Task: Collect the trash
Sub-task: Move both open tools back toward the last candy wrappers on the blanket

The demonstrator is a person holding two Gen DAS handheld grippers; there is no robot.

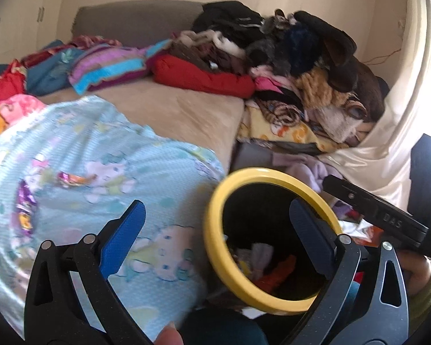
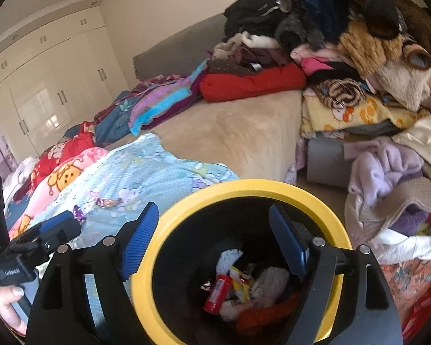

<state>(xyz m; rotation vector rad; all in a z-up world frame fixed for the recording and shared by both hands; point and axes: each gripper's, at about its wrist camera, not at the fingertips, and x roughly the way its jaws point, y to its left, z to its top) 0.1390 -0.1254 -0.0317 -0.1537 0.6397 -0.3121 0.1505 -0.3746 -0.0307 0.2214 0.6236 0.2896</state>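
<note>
Lying on the blue blanket (image 1: 106, 155) far left of the bin (image 2: 244, 189), two wrappers (image 1: 71, 178) sit long-ways across, nearest the wide, empty left gripper (image 1: 212, 224); the right gripper (image 2: 215, 238) gapes empty over the bin.

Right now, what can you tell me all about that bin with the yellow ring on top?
The bin is round, with a thick, smooth yellow rim that looks like plastic and a black inside. It stands upright beside the bed, by the light blue cartoon blanket. It is partly filled: a red tube, yellow wrappers, something white and something orange lie at the bottom. The right tool hangs over its mouth, jaws open and empty.
</note>
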